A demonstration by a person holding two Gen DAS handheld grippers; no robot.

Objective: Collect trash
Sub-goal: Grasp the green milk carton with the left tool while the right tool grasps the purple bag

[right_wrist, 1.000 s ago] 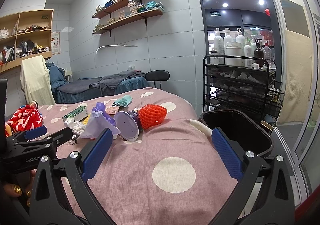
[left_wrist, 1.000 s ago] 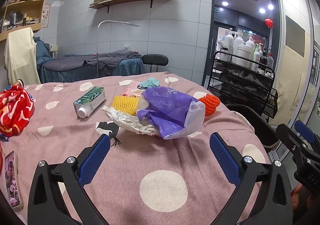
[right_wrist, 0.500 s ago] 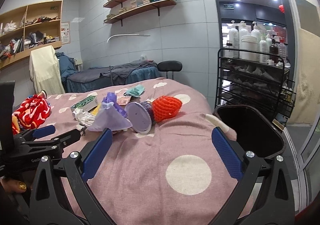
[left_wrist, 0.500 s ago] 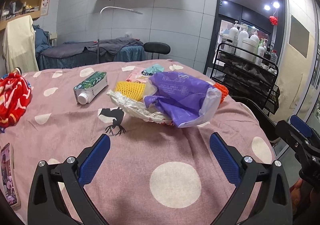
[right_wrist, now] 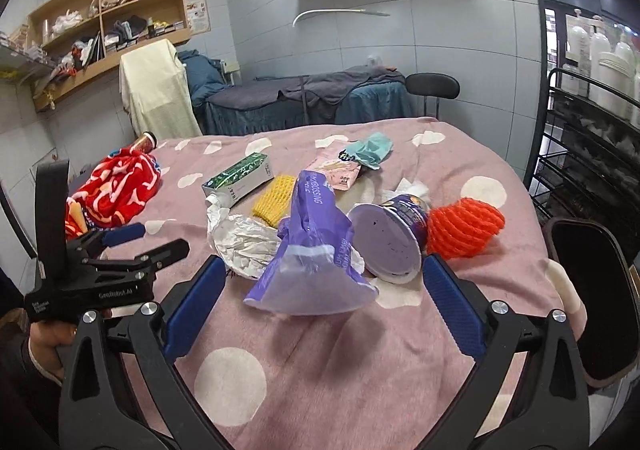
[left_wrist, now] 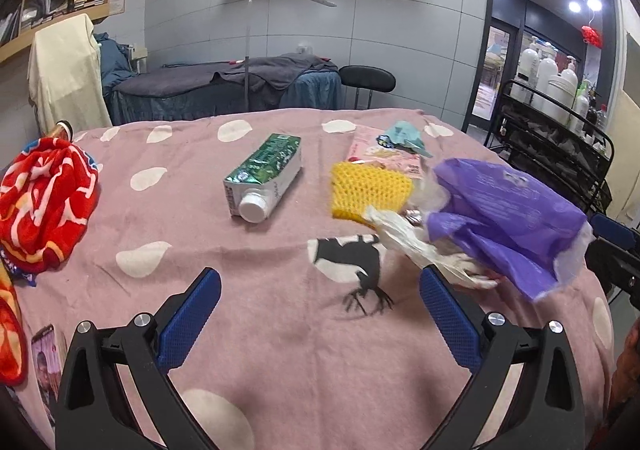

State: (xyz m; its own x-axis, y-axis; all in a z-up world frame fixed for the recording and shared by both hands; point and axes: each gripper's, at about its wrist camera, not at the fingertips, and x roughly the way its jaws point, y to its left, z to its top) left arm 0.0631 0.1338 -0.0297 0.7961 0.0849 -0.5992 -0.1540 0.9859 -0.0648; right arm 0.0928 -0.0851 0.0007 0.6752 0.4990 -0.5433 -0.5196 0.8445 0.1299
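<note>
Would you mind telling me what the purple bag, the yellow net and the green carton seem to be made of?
Purple bag: thin plastic film, glossy, translucent at its open end, softly creased.
Yellow net: probably foam mesh, matte, with an open lattice like a fruit sleeve.
Green carton: coated paperboard by its look, with folded seams, a printed, slightly shiny face and a white cap, likely plastic.

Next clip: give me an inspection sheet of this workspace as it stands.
Surface: pink dotted blanket, wrinkled.
Job's things: purple bag, tipped purple cup, white wrapper, yellow net, orange net, carton, pink packet; black bin beside the bed.
Clutter: red cloth, phone.
Grippers: left gripper and right gripper with jaws open, empty.
Cables: nothing seen.
Surroundings: massage bed, stool, shelves, bottle cart.
</note>
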